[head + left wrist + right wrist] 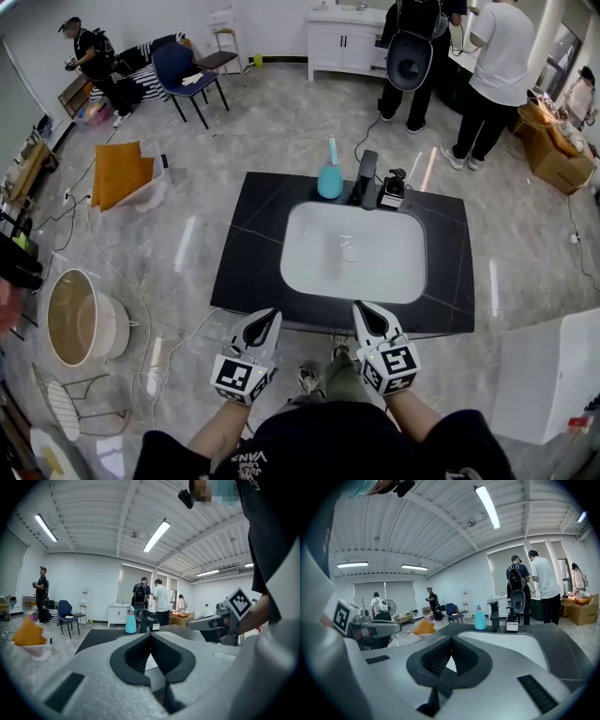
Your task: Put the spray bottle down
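The turquoise spray bottle point(329, 176) stands upright on the far edge of the black counter point(253, 234), just left of the black faucet point(366, 178). It also shows small and far off in the left gripper view as the spray bottle point(131, 622) and in the right gripper view as the spray bottle point(480, 617). My left gripper point(272, 319) is at the counter's near edge, shut with nothing in it. My right gripper point(367, 311) is beside it, over the near rim of the white sink point(309, 267), also shut and empty. Both are far from the bottle.
A small black-and-white device point(393, 190) stands right of the faucet. Two people point(492, 75) stand beyond the counter by a white cabinet point(342, 42). A blue chair point(183, 75), an orange cushion point(120, 171) and a round basin point(80, 317) lie on the floor to the left.
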Tool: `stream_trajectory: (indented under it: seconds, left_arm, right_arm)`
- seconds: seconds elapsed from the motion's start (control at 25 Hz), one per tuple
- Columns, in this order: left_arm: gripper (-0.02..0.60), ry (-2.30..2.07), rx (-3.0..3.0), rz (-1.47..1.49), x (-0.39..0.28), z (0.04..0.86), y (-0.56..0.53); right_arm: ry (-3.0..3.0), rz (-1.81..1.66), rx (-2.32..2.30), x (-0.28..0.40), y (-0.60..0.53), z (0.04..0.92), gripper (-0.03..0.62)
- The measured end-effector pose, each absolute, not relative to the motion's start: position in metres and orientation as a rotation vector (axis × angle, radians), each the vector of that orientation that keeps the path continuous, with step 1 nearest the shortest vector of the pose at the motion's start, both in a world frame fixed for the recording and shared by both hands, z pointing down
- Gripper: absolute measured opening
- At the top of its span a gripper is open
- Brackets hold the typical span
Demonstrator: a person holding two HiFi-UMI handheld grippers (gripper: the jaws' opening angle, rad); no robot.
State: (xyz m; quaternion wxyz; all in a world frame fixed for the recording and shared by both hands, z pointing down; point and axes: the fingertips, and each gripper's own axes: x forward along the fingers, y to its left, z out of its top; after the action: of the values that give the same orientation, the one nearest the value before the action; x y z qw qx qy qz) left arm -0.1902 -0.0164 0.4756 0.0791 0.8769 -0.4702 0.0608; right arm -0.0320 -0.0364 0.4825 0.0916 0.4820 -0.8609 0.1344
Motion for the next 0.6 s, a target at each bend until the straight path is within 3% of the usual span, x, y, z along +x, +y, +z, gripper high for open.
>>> stream_trajectory:
  seconds: [0.6]
  left_arm:
    - [0.009, -1.397, 2.618, 0.214, -0.1834, 0.4773, -0.0152]
  right_arm:
    - [-2.564, 0.42, 1.451, -0.0298, -0.0448, 0.4827, -0.002]
